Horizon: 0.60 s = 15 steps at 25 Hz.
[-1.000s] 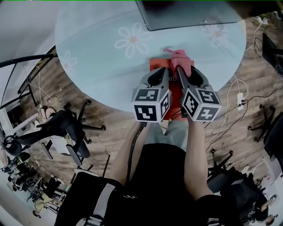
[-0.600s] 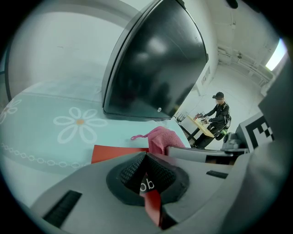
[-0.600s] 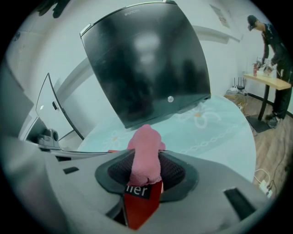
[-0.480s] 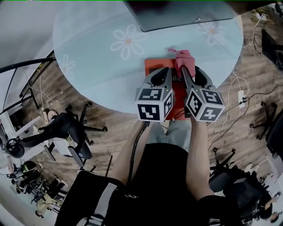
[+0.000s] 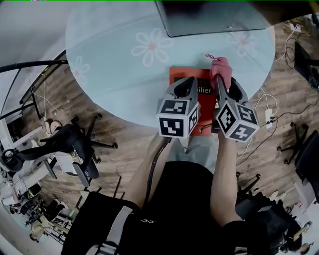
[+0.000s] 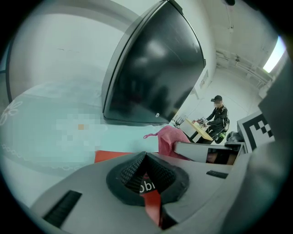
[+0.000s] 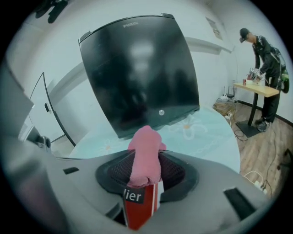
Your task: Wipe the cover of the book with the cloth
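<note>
A red book [image 5: 202, 90] lies on the round glass table [image 5: 109, 74] near its front edge. My left gripper [image 5: 191, 80] rests on the book's left half with its jaws shut and nothing between them; the red cover [image 6: 114, 156] shows under its tips [image 6: 145, 157]. My right gripper [image 5: 218, 79] is shut on a bunched pink cloth [image 5: 221, 68], which sits on the book's far right corner. In the right gripper view the cloth [image 7: 145, 155] stands up between the pads, above the red cover [image 7: 142, 205]. The left gripper view has the cloth [image 6: 170, 137] just right of its jaws.
A dark flat panel [image 5: 209, 15] lies on the table's far side, just beyond the book. Office chairs [image 5: 70, 144] and a power strip with cables [image 5: 269, 112] are on the wooden floor. A person [image 7: 263, 68] stands at a desk far off.
The right gripper has carried the cloth rightward across the cover, from its middle toward its right edge. The left gripper has stayed on the book.
</note>
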### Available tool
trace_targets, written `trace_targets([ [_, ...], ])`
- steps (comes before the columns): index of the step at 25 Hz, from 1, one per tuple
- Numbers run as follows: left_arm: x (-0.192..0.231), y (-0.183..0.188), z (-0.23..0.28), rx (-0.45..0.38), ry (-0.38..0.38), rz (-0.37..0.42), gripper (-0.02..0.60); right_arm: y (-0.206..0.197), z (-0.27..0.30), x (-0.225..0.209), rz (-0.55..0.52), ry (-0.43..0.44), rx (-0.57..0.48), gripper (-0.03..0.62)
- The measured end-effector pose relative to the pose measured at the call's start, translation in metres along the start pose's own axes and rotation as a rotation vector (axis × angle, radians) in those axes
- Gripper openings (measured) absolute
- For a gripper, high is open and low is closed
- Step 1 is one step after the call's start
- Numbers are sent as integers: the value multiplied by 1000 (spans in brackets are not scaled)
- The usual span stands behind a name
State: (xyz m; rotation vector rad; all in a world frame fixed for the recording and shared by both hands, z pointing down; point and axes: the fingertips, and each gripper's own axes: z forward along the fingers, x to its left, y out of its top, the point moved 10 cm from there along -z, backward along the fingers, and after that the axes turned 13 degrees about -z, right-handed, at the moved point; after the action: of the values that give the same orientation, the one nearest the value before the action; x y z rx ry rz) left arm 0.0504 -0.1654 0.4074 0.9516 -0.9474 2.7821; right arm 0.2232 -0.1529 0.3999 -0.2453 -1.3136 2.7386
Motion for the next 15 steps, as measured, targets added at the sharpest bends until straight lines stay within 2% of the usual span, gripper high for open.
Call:
trace_targets([
  [9, 54, 9, -45, -78, 77, -83, 13, 11, 11, 69, -75, 128, -7, 155],
  [15, 81, -2, -62, -87, 98, -138, 12, 0, 14, 108, -114, 199, 25, 155],
])
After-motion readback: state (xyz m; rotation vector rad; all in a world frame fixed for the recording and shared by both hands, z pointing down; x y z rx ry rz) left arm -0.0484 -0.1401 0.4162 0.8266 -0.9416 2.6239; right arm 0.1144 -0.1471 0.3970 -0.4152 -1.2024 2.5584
